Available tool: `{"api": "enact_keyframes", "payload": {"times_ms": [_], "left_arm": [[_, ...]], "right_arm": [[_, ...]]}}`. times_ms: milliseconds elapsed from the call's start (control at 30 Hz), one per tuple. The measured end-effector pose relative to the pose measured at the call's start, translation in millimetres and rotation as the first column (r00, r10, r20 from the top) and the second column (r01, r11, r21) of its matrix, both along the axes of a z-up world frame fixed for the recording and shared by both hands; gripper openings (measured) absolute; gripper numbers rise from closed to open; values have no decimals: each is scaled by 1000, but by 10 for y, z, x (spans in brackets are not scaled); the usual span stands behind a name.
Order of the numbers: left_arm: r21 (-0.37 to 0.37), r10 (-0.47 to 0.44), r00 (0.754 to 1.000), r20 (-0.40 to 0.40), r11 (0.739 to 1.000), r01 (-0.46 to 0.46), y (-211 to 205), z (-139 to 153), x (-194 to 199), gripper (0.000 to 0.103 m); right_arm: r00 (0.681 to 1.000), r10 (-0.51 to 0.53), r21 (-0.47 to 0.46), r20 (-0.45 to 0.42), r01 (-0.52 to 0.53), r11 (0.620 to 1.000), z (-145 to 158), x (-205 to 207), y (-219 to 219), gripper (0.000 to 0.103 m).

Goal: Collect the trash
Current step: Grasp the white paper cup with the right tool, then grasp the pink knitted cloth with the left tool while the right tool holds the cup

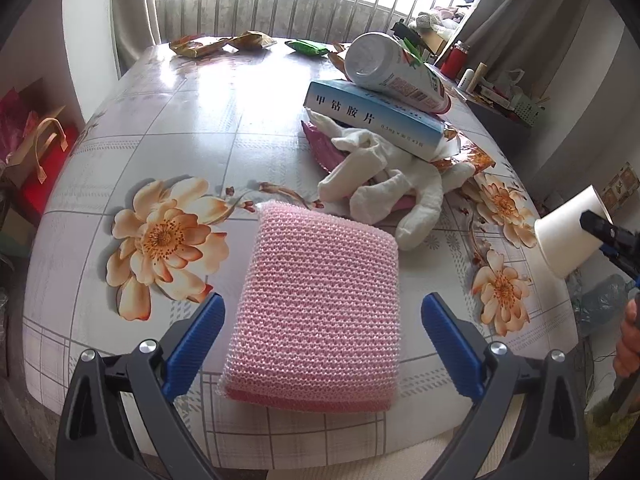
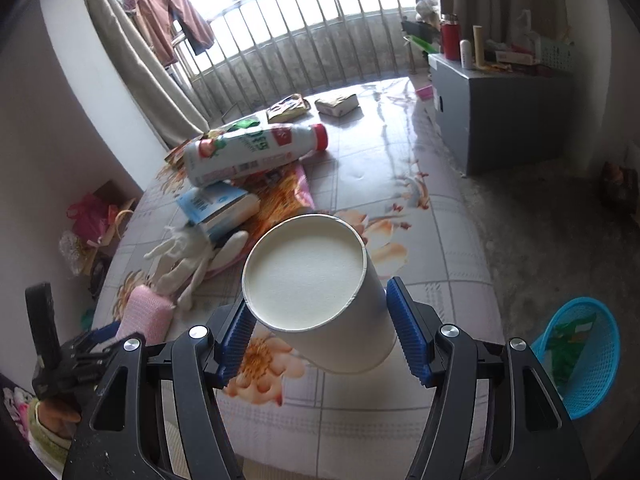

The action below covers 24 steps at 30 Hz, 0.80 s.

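Between your right gripper's (image 2: 320, 326) blue pads a white cup (image 2: 316, 292) is clamped, held tilted above the table (image 2: 400, 240) with its base toward the camera. Your left gripper (image 1: 322, 340) gapes wide around the pink sponge (image 1: 316, 304), pads apart from it. Right of the table sits a blue basket (image 2: 588, 360).

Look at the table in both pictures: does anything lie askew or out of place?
Yes. A drink bottle lies on its side, propped askew on a tilted medicine box, itself resting on a crumpled white glove and wrappers.
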<state>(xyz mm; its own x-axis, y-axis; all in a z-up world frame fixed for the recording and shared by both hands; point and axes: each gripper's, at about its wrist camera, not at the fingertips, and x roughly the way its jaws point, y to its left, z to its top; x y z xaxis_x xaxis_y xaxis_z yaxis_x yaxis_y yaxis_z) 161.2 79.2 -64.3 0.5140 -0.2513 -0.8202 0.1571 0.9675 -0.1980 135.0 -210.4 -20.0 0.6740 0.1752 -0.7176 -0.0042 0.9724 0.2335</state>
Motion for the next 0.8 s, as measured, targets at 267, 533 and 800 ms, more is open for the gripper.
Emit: {"api": "enact_keyframes", "payload": {"times_ms": [267, 533, 800], "left_arm": [[10, 30, 999, 11, 999, -30, -53, -83, 96, 88], [-3, 34, 999, -9, 999, -34, -53, -34, -95, 81], [17, 9, 999, -44, 1000, -9, -150, -87, -227, 85]], "right_arm": [[997, 75, -32, -22, -76, 997, -164, -83, 329, 61], [996, 82, -37, -35, -83, 996, -217, -139, 349, 61], [996, 69, -38, -51, -71, 997, -254, -163, 335, 61]]}}
